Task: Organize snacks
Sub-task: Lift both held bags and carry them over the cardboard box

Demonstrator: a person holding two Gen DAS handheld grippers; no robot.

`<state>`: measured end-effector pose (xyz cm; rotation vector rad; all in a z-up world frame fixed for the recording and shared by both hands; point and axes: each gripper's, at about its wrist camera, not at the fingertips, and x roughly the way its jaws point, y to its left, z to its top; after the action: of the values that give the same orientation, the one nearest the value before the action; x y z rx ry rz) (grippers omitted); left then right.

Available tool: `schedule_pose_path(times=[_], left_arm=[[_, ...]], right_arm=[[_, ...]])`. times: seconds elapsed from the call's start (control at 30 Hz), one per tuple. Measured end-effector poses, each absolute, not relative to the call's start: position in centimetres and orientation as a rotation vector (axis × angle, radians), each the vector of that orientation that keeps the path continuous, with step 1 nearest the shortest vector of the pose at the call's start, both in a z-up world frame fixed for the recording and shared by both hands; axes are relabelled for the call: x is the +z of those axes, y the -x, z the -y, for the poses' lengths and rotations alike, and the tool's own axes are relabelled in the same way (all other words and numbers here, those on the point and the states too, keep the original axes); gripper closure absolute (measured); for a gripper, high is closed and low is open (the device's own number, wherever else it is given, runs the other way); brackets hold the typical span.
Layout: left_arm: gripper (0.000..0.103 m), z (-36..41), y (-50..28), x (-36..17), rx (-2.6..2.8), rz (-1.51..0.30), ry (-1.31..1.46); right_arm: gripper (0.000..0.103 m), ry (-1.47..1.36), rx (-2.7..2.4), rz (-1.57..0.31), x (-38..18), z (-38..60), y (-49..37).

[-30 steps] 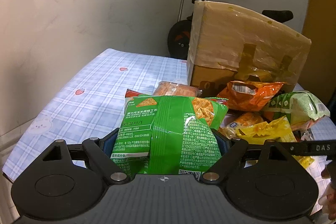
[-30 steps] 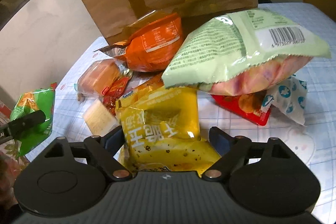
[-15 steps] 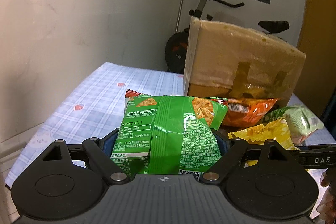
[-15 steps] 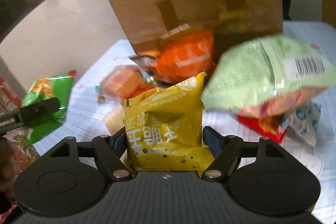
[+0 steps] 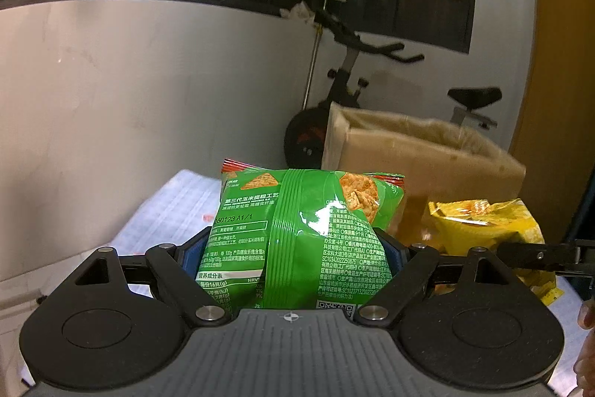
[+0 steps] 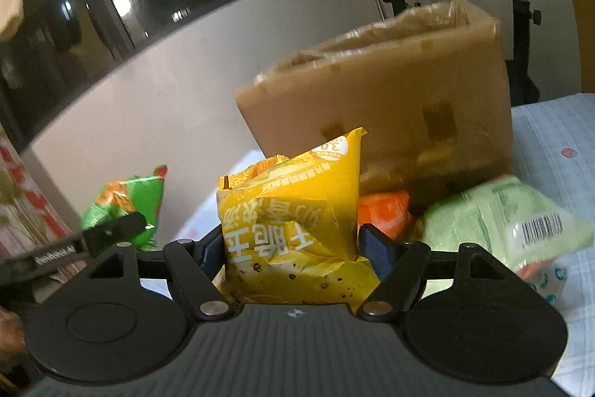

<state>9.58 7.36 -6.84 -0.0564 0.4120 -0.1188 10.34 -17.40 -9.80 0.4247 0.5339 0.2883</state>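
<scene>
My left gripper [image 5: 293,252] is shut on a green chip bag [image 5: 297,233] and holds it up in the air, level with the open top of the cardboard box [image 5: 424,166]. My right gripper [image 6: 292,248] is shut on a yellow snack bag [image 6: 293,211], raised in front of the cardboard box [image 6: 390,99]. The yellow bag also shows in the left wrist view [image 5: 487,229], and the green bag in the right wrist view [image 6: 126,207]. An orange bag [image 6: 383,214] and a pale green bag [image 6: 502,229] lie at the box's foot.
The table has a blue checked cloth [image 6: 550,136]. An exercise bike [image 5: 353,92] stands behind the box by the white wall. A yellow door [image 5: 557,62] is at the right. The box's near wall stands between the bags and its inside.
Both grippers have lifted their bags off the table. The box's open top has come into view and the pile of snacks has dropped low in both views.
</scene>
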Motion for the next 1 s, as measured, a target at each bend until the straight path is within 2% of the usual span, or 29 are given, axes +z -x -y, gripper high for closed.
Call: schedule_pose_path(times=[0.47,0.77,1.0], left_arm=[[0.015,-3.5,-13.9,-2.8,-0.184,-0.307,0.047],[0.015,2.1,-21.8,-0.5,-0.257,-0.276,0.037],[0.015,5.6,-29.3,-0.7,-0.277,-0.305,-0.01]], right_arm=[[0.027,-0.384,0.162,-0.331,-2.9,22.2,-11.5],[0.027,-0.304,0.079,-0.227,0.8,24.9,-16.2],[0.027,-0.199,0.031,-0.222,0.5,25.1,-22.1]])
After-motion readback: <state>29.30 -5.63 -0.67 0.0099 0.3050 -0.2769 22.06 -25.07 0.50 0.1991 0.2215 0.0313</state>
